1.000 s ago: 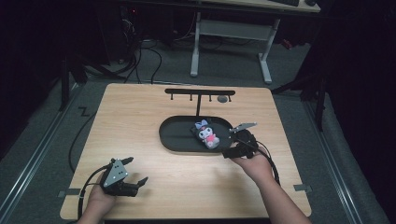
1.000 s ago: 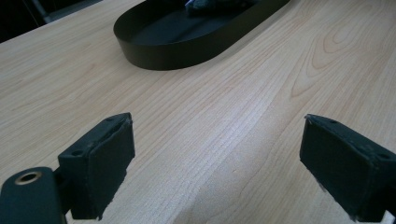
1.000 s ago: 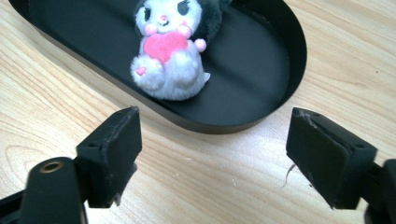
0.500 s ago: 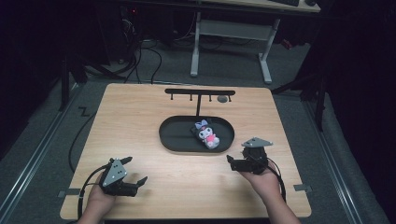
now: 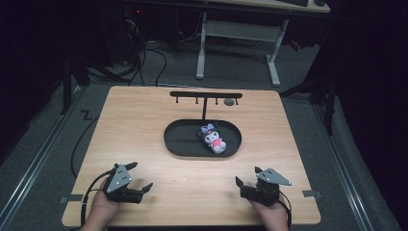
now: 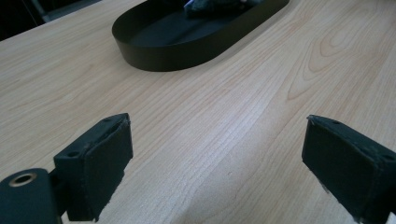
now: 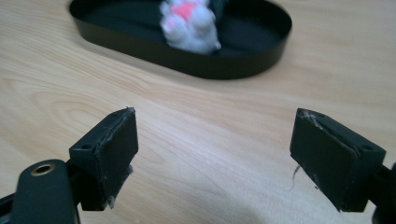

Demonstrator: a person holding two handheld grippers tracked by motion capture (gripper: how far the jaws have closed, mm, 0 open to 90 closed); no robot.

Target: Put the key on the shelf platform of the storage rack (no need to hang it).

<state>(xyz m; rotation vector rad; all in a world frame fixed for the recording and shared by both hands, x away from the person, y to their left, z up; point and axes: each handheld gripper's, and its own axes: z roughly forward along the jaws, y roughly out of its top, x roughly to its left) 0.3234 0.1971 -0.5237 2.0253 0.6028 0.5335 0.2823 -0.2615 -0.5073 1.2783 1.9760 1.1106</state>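
Observation:
A black oval tray [image 5: 183,144] sits in the middle of the wooden table. A small plush toy [image 5: 212,138], white and pink with a dark head, lies in its right half. My left gripper [image 5: 140,175] rests near the front left edge, open and empty, pointing toward the tray. My right gripper [image 5: 247,175] is near the front right edge, also open with nothing between its pads. In the left gripper view the tray [image 6: 154,60] lies ahead of the open gripper [image 6: 215,163]. The right gripper view has the toy [image 7: 191,25] in the tray [image 7: 210,70] beyond the open gripper [image 7: 215,154].
A black T-shaped rack with hooks [image 5: 206,95] stands behind the tray, with a small grey round object [image 5: 229,102] beside it. Bare wood lies between both grippers and the tray. Cables and desk legs are on the floor beyond the table.
My right gripper has drawn back from the tray's right end toward the front right edge and come lower. The toy stays in the tray. The left gripper has not moved.

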